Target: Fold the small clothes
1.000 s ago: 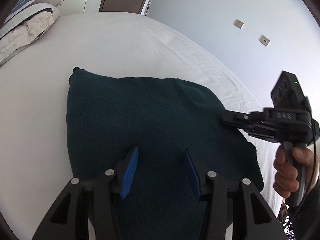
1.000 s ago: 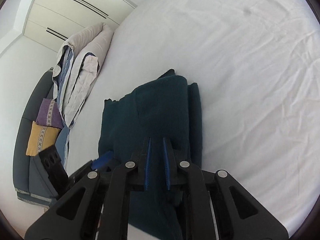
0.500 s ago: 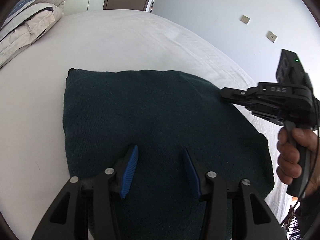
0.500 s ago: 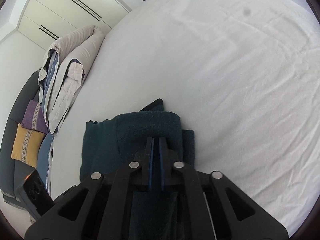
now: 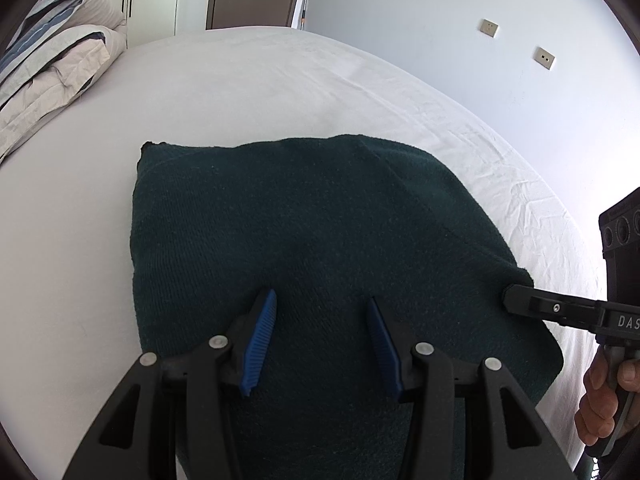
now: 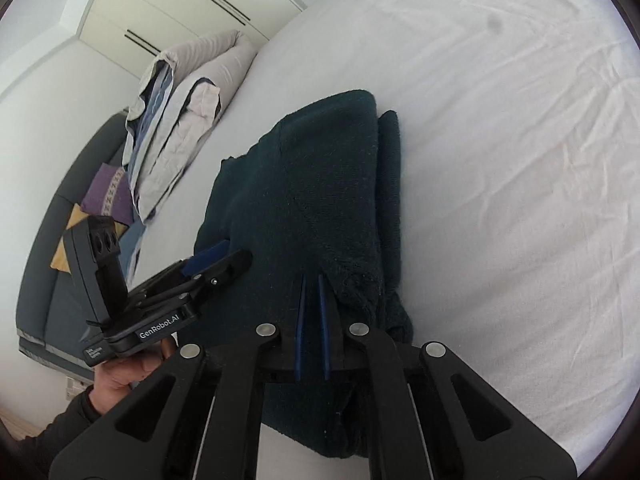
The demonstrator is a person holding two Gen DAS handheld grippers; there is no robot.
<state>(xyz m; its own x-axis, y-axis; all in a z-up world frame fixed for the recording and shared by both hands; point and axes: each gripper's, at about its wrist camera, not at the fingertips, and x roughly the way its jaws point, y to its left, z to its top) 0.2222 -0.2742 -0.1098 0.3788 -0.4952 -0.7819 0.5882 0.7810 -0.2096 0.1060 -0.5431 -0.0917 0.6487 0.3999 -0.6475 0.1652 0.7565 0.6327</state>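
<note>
A dark green knitted garment (image 5: 304,224) lies partly folded on the white bed (image 5: 240,92). It also shows in the right wrist view (image 6: 320,184), with a folded layer on top and a narrow strip along its right side. My left gripper (image 5: 322,304) is open and empty, hovering just above the garment's near part. It shows in the right wrist view (image 6: 224,258) too. My right gripper (image 6: 311,280) is shut on the garment's top layer near its right edge. In the left wrist view it (image 5: 516,298) pinches that edge.
Folded grey-and-blue bedding (image 5: 48,68) lies at the bed's far left and also shows in the right wrist view (image 6: 180,112). A dark sofa with purple and yellow cushions (image 6: 104,200) stands beyond the bed. A wall with sockets (image 5: 516,40) runs along the right.
My right gripper has pulled the gripped top layer back toward the near right, so the fold lies flatter and wider. My left gripper stayed open over the garment, barely moving.
</note>
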